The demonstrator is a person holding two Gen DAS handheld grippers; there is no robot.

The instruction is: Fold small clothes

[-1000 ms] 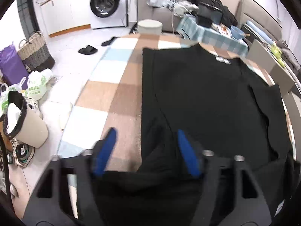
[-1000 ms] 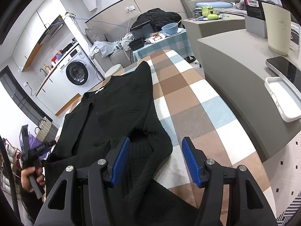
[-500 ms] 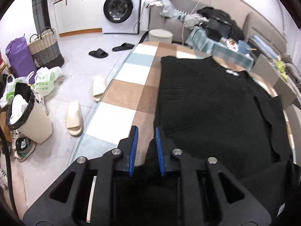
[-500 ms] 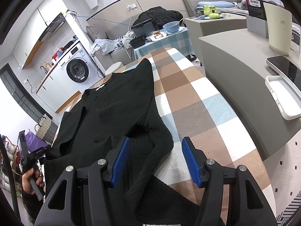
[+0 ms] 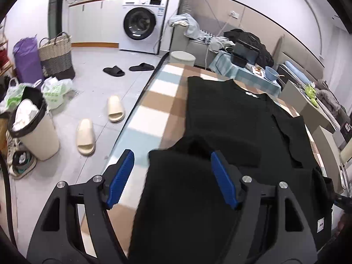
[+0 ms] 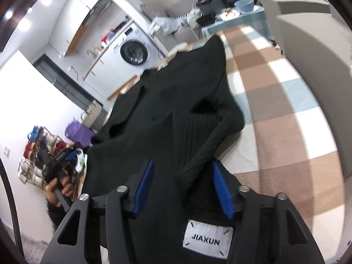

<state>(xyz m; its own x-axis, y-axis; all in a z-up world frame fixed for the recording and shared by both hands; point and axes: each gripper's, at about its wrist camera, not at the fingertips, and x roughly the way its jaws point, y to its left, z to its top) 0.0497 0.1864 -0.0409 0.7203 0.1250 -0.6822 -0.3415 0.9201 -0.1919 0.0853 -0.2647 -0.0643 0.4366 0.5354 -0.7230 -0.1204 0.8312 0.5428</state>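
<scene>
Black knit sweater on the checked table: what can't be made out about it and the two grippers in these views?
- Black knit sweater: near hem cut off by the bottom edge in both wrist views.
- Right gripper: a ribbed sleeve lies between its blue pads; whether they pinch it is unclear, blurred.
- Left gripper: jaws wide, just opened; cloth beneath hides the checked table there.

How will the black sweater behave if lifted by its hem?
Probably floppy: the black sweater already drapes and wrinkles over the checked tablecloth. Its thick ribbed knit suggests some weight, so it may sag and stretch. The loose sleeve would likely dangle.
</scene>
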